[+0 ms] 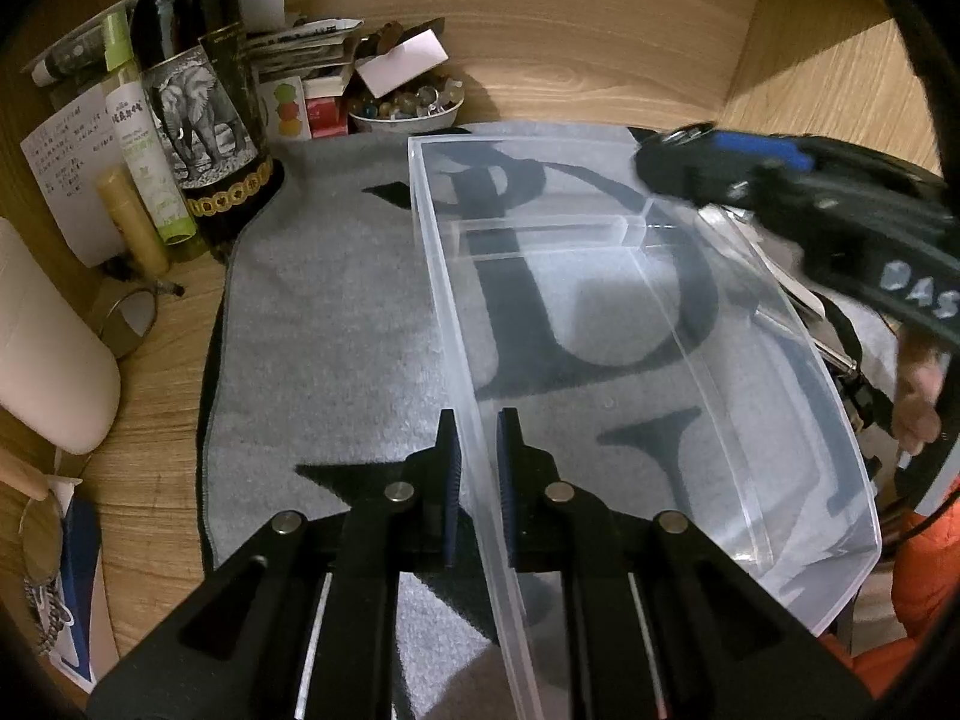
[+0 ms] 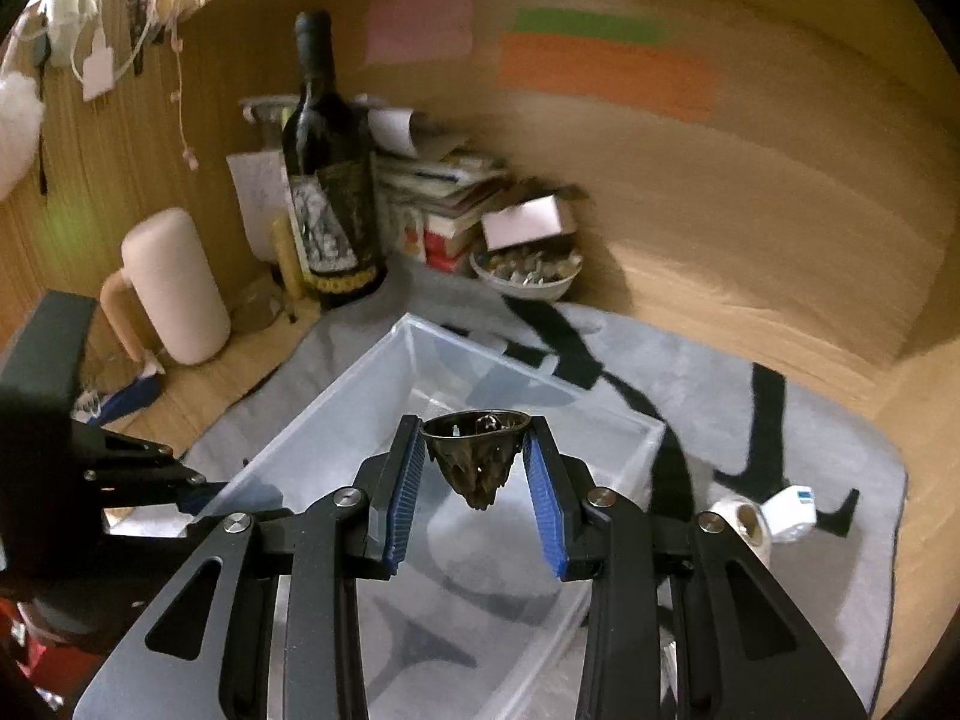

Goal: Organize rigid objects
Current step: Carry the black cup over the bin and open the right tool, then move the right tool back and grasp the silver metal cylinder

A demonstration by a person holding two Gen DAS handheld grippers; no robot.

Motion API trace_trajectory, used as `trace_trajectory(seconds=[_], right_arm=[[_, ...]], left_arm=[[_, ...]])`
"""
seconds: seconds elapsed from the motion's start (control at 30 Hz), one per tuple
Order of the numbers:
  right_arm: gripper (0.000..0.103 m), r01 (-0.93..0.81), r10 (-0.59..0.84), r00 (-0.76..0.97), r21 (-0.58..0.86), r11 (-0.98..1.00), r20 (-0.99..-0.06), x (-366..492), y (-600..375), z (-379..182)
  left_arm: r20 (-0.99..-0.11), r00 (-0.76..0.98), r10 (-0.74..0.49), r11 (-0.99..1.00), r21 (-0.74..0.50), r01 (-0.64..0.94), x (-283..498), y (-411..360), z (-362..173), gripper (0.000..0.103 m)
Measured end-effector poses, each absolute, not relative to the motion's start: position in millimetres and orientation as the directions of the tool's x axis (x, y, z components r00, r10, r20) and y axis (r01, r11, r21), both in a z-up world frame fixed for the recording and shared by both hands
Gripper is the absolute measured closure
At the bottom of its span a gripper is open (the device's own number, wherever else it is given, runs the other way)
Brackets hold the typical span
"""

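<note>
Cone-shaped dark metal ornament sits pinched between the 2 blue pads of the right gripper, wide rim up and point down, hanging in the air above the clear plastic bin. Its rim touches both pads near their tips.

Nearest in the left wrist view, the left gripper has its jaws narrowed onto the bin's left wall, 1 pad outside and 1 inside. The bin rests on a grey mat with black markings, which covers the middle of the desk. Through the clear walls a low inner divider shows towards the far end; nothing can be seen lying in the bin.

On the mat right of the bin, towards the desk's right edge, lie a white tape roll and a white packet just beside it.

Farther back, at the desk's far left corner, stand a dark wine bottle with an elephant label, a green-capped spray bottle and a pale cylinder. Near the back edge a white bowl holds glass marbles, with stacked books just behind.
</note>
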State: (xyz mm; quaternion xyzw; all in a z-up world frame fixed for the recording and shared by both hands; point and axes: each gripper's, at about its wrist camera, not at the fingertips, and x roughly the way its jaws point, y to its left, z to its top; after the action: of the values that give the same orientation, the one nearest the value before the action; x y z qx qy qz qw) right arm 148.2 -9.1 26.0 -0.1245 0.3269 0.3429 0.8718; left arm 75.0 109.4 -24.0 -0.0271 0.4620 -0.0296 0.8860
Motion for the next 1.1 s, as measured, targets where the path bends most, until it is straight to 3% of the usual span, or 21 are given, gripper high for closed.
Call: trace_trajectory(seconds=[0.33, 0.53, 0.57, 0.63, 0.87, 1.0, 1.1], right_arm=[[0.072, -0.719, 0.451, 0.452, -0.015, 0.695, -0.770, 168.2, 19.7, -3.8], [0.071, -0.717, 0.427, 0.448, -0.030, 0.696, -0.785, 171.3, 22.6, -7.9], [0.069, -0.715, 0.422, 0.451, -0.036, 0.698, -0.786, 171.9, 23.7, -8.1], [0.053, -0.710, 0.417, 0.457, -0.040, 0.703, -0.786, 172.8, 23.2, -8.1], [0.048, -0.697, 0.435, 0.505, -0.055, 0.715, -0.746, 166.6, 11.3, 3.7], [0.032, -0.679, 0.435, 0.542, -0.070, 0.731, -0.719, 160.3, -0.2, 11.0], [0.027, -0.670, 0.440, 0.568, -0.079, 0.738, -0.696, 154.3, -11.2, 16.8]], left_arm=[[-0.810, 0.581, -0.077, 0.997, -0.078, 0.024, 73.8, 108.7, -24.0, 0.092], [-0.810, 0.582, -0.069, 0.997, -0.068, 0.023, 74.5, 107.5, -23.6, 0.092], [-0.810, 0.582, -0.068, 0.997, -0.068, 0.023, 74.8, 107.4, -23.5, 0.092], [-0.811, 0.581, -0.068, 0.998, -0.067, 0.022, 74.6, 107.3, -24.0, 0.092], [-0.821, 0.567, -0.065, 0.997, -0.070, 0.013, 77.0, 108.2, -28.4, 0.092], [-0.826, 0.561, -0.064, 0.997, -0.076, 0.002, 78.8, 109.1, -29.1, 0.092], [-0.826, 0.562, -0.051, 0.998, -0.066, -0.007, 79.2, 108.1, -28.1, 0.092]])
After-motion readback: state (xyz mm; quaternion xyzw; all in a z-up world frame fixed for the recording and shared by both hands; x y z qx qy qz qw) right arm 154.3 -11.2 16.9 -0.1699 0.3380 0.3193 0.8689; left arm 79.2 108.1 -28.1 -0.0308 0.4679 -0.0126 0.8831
